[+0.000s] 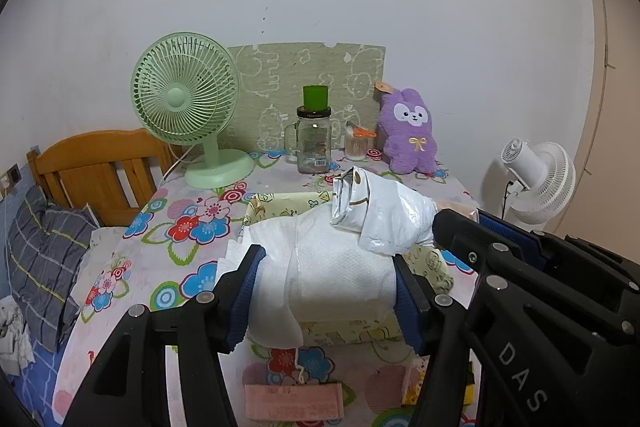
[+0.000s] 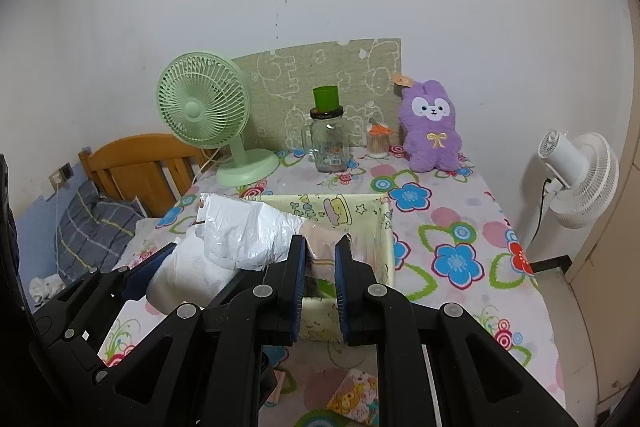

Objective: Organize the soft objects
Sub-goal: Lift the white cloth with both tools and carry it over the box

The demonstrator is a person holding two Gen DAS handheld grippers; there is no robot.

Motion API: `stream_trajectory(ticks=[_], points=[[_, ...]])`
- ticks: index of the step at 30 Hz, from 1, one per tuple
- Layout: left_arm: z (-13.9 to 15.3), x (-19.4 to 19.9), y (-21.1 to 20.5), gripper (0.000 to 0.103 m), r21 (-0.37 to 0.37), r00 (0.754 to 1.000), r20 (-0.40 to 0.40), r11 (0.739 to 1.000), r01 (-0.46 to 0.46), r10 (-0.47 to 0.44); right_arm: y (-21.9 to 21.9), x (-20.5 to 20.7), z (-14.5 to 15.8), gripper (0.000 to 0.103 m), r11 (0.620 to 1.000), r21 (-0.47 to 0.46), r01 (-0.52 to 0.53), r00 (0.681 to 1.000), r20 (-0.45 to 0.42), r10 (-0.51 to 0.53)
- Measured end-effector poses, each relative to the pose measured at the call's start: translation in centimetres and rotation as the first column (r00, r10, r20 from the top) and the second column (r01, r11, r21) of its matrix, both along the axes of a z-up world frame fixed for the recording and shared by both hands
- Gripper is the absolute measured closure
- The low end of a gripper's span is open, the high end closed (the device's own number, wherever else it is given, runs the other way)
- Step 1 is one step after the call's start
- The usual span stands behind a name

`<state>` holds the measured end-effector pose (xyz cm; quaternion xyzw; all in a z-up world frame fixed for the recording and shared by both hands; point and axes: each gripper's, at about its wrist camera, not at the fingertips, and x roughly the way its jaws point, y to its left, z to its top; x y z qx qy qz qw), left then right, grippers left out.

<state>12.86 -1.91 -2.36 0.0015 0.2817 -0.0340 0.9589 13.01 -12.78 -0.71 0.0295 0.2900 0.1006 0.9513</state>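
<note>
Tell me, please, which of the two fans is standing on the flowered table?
The green fan, whose round base rests on the flowered table beside the glass jar. The white fan stands off the table, by the wall on the right.

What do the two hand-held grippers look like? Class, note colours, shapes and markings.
Both the left hand-held gripper and the right hand-held gripper are matte black plastic, built from angular struts joined by round silver rivets. Flat blue ribbed pads line the fingers. White letters "DAS" mark one frame. No cables or sleeves show.
</note>
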Motion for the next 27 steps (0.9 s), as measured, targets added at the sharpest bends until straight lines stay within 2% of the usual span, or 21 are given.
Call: stream_trajectory(ticks=[23, 27], points=[[-3.4, 7.2, 0.7, 0.041, -0.011, 0.997, -0.070, 1.000, -0.027, 0.026, 0.5, 7.6, -3.7, 0.086, 1.000, 0.015, 0.000, 0.997, -0.078, 0.002], [-4.1, 7.9, 0.9, 0.039, -0.017, 0.996, -0.085, 0.999, -0.031, 0.030, 0.6, 8.5, -4.3, 0.086, 1.000, 0.018, -0.005, 0.995, -0.095, 0.007]])
